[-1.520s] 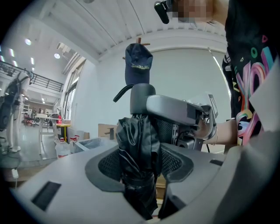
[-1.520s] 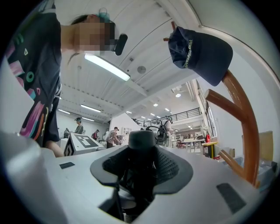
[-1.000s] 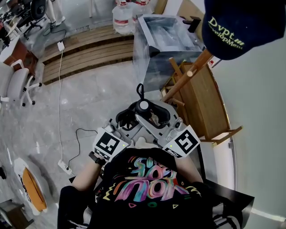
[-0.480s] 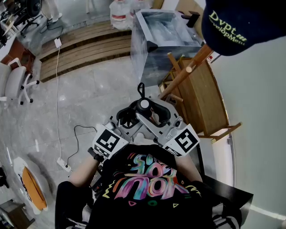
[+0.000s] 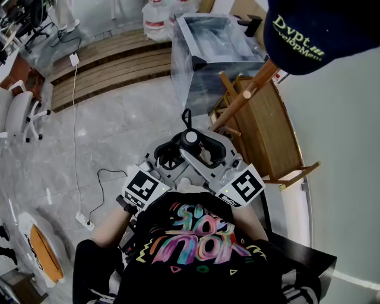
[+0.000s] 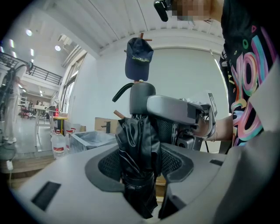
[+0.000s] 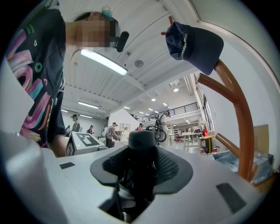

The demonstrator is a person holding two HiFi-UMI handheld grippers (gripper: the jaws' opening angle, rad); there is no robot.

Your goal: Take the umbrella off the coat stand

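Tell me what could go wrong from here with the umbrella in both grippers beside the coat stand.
1. The umbrella has a strap loop sticking out toward the coat stand; pulling away might snag a peg and shake off the cap.
2. The left gripper seems to pinch loose canopy folds, so the umbrella could slip.
3. A power strip lies on the floor to your left; stepping back could trip you.

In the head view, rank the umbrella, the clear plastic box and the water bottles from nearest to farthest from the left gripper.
1. umbrella, clamped in the left gripper.
2. clear plastic box, ahead on the floor.
3. water bottles, farthest, beyond the box's left corner.
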